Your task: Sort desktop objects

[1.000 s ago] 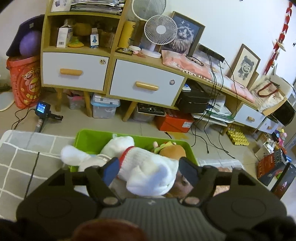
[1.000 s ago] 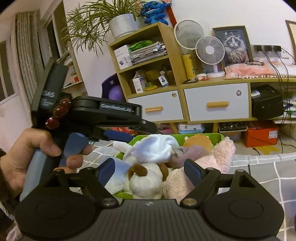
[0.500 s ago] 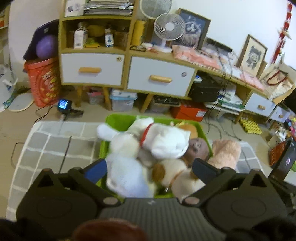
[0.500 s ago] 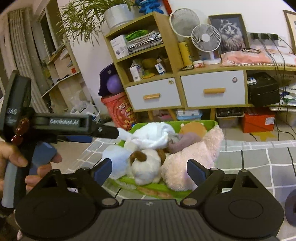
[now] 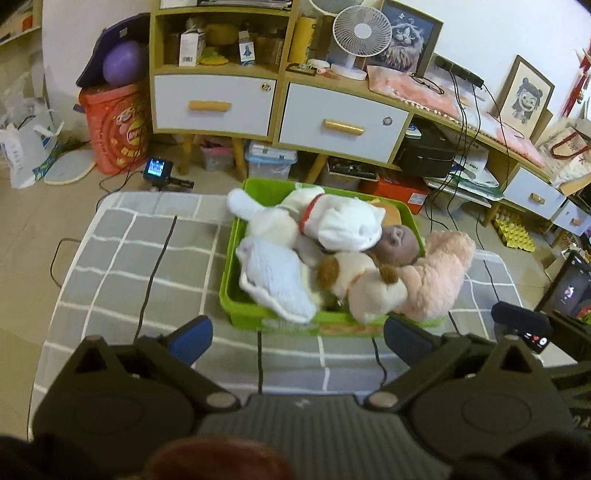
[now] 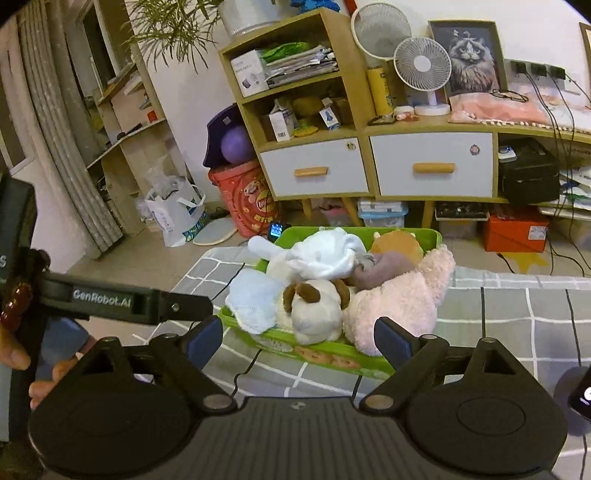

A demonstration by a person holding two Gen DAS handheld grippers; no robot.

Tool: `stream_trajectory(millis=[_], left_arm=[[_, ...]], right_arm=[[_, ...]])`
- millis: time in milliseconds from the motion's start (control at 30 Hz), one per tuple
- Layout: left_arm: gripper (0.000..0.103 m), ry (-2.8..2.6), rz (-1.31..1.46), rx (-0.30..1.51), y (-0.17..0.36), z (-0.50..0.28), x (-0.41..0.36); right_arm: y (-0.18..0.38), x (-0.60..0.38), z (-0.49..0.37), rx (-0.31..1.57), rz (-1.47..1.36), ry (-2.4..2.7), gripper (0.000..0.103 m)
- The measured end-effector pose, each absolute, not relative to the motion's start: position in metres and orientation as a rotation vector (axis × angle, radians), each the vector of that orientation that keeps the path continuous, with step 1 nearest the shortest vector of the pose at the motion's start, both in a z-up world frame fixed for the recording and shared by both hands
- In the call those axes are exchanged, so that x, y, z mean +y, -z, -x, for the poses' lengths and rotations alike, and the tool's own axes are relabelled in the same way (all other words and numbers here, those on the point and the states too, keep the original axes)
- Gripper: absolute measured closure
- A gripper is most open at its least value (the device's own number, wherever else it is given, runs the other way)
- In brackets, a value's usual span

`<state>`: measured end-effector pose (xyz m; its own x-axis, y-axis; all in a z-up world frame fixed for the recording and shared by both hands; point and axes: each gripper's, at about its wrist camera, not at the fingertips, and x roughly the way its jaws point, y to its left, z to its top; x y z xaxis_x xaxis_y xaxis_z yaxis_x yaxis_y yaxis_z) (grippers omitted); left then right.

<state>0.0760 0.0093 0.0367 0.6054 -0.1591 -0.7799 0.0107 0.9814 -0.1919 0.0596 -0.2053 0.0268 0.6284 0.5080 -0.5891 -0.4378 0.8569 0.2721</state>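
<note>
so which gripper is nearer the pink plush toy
Right, by a little. The right gripper is open just before the pink plush toy; the left gripper is open, farther back.

Plainly a lived-in home, a living room or bedroom corner. Against the white wall, a wooden sideboard (image 5: 280, 107) with white drawers and open shelves stuffed with cartons and papers; on top, a small desk fan (image 5: 360, 35), a framed cat portrait (image 5: 408, 35) and a framed cartoon drawing (image 5: 524, 98). Up high, a potted plant (image 6: 207, 18). On the floor, a red snack tub (image 5: 114, 129) under a purple ball (image 5: 120, 62), shopping bags, storage boxes and trailing cables. In front, a grey checked cloth (image 5: 129, 258) over the surface, carrying a green bin (image 5: 240, 314) heaped with plush toys (image 5: 343, 225).
</note>
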Motion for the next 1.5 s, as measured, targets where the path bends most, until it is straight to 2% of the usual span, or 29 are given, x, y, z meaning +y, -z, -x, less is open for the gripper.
stream_trajectory(millis=[267,533,667,967,1500], left_arm=[[0.001,0.092,0.287,0.966,-0.035,-0.054,0.013],[0.001,0.027,0.256,0.964,-0.032,-0.042,0.009],[0.001,0.014,0.246,0.984,-0.022,-0.04,0.009],[0.001,-0.067,0.132,1.061,0.008,-0.039,0.007],[0.001,-0.078,0.103,1.07,0.013,-0.037,0.005]], right_arm=[[-0.04,-0.204,-0.05,0.74,-0.08,-0.498,0.013],[-0.05,-0.198,-0.039,0.757,-0.035,-0.425,0.013],[-0.042,-0.194,-0.035,0.776,-0.06,-0.39,0.008],[-0.014,-0.187,-0.041,0.864,-0.06,-0.327,0.007],[-0.004,-0.182,-0.042,0.895,-0.059,-0.311,0.003]])
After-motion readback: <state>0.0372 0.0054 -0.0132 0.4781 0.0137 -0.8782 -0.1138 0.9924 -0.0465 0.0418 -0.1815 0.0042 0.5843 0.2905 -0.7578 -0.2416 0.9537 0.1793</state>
